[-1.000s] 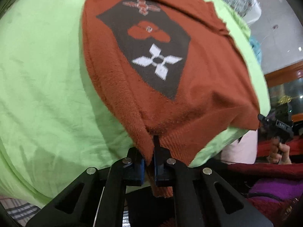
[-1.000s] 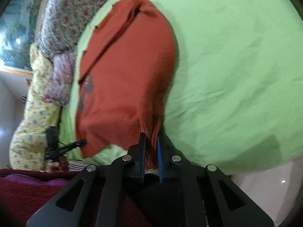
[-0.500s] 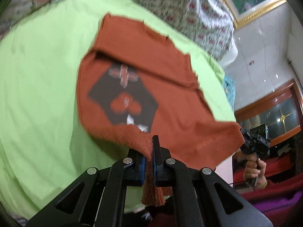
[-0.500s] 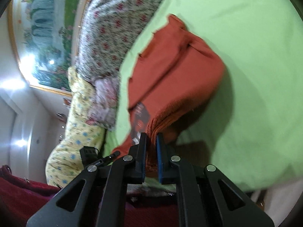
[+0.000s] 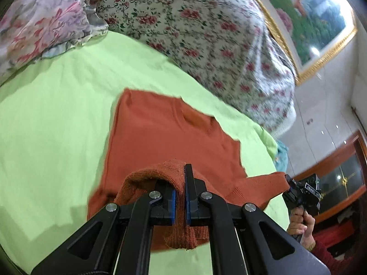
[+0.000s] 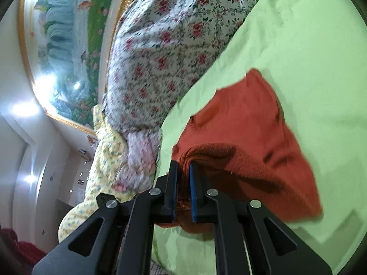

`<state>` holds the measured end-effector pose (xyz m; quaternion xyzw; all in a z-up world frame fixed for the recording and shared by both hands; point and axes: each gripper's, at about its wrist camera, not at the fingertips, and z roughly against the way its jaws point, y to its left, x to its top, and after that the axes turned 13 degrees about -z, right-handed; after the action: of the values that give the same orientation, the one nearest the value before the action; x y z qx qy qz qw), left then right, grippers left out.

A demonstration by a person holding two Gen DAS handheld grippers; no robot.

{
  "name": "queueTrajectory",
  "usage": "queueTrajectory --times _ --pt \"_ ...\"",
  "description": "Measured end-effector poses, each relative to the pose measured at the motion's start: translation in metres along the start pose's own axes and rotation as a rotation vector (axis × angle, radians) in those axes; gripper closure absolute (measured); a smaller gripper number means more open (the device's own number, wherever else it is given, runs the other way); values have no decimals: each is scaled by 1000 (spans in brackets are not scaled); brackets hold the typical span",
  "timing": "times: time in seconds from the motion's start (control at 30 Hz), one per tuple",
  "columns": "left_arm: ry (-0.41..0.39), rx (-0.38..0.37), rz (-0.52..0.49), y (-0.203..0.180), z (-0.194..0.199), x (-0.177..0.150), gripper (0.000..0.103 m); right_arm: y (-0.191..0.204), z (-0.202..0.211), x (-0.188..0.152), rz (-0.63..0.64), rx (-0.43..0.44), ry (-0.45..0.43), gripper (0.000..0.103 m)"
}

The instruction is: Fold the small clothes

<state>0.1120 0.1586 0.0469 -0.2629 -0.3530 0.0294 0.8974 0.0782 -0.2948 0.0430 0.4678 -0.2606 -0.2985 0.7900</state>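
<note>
A rust-orange knitted sweater (image 5: pixel 165 133) lies on a plain lime-green bed sheet (image 5: pixel 57 114), showing only solid orange. Behind it sits bedding: a white quilt (image 5: pixel 206 29) scattered with small red roses and dark green leaves, a pale lilac pillow (image 5: pixel 41 16) with larger pink and red blooms, and a yellow cloth (image 6: pixel 101 160) dotted with small blue and green flowers. Both the left gripper (image 5: pixel 180 194) and right gripper (image 6: pixel 183 190) are black with blue pads, and a gold-framed painting (image 5: pixel 309 16) shows greens and blues.
</note>
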Motion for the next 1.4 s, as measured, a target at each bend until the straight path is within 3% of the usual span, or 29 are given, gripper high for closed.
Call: queueTrajectory --times 0.17,0.37,0.6,0.83,0.93,1.0,1.03,1.07,1.1,1.13,1.17,1.27,1.33,1.4 --pt "-19 47 29 19 -40 37 100 -10 -43 55 -26 -34 -4 93" --pt "-6 104 90 53 -78 55 100 -35 -86 100 -63 -102 20 93" --pt "21 166 146 84 -112 53 100 -68 -124 125 -67 -231 64 93" --pt "35 188 151 92 -130 57 99 -77 -135 140 -59 -271 40 93" --pt "83 215 148 92 -137 61 97 -80 -136 144 -69 -287 32 90" --pt "87 213 141 87 -130 64 87 -81 -131 146 -87 -296 4 79" --pt "82 217 128 82 -123 65 74 -81 -127 147 -98 -307 -14 71" --pt "74 228 107 75 -113 66 65 -81 -118 148 -113 -334 -46 68" --pt "67 238 89 67 -103 66 49 -79 -111 149 -114 -343 -68 68" --pt "58 244 66 59 -94 64 44 -76 -104 148 -108 -347 -87 68" --pt "55 235 38 49 -85 61 44 -68 -95 145 -84 -350 -103 68" --pt "90 109 -47 11 -75 42 44 -40 -85 123 46 -329 -78 68" --pt "191 39 -147 -18 -92 20 44 -22 -94 100 160 -315 17 68" --pt "269 15 -227 -38 -114 2 45 -9 -117 68 274 -309 168 68"
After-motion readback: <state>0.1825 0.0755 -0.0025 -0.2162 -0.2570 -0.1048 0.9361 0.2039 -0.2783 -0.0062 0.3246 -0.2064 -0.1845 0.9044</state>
